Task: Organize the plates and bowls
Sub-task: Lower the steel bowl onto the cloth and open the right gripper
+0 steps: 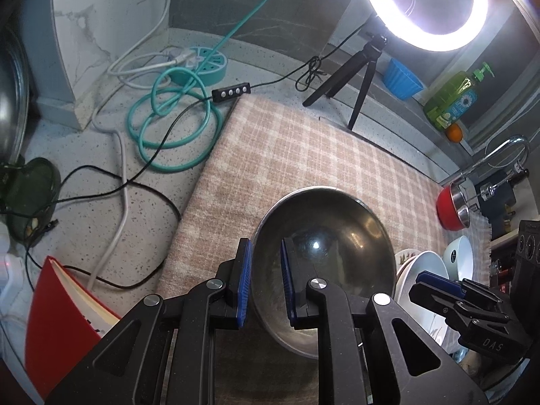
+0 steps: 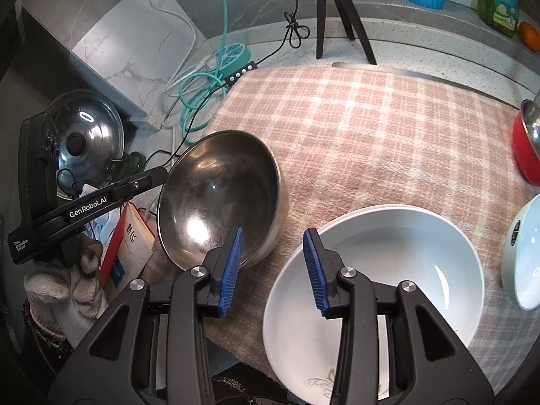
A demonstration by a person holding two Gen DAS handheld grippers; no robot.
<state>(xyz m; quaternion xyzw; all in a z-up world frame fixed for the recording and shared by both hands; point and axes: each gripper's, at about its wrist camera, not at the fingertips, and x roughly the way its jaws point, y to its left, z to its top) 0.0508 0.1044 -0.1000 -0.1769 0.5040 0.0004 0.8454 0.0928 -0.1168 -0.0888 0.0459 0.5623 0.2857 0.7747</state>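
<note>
A steel bowl (image 1: 334,236) (image 2: 222,195) is tilted on the checked cloth (image 1: 303,148) (image 2: 371,128). My left gripper (image 1: 266,280) has its blue pads either side of the bowl's near-left rim, one outside and one inside; contact is unclear. It shows in the right wrist view (image 2: 148,179) at the bowl's left edge. My right gripper (image 2: 273,266) is open and empty, above the left rim of a white bowl (image 2: 398,270) stacked on a patterned plate (image 2: 320,384). The white stack (image 1: 422,270) and right gripper (image 1: 435,283) show at right in the left view.
A red-and-steel bowl (image 1: 452,206) (image 2: 526,145) and a pale bowl (image 2: 523,253) (image 1: 460,256) sit at right. Cables (image 1: 168,125), a power hub (image 1: 199,64), a ring-light tripod (image 1: 354,81) (image 2: 337,17), a red book (image 1: 64,317) and a pot lid (image 2: 87,135) crowd the counter.
</note>
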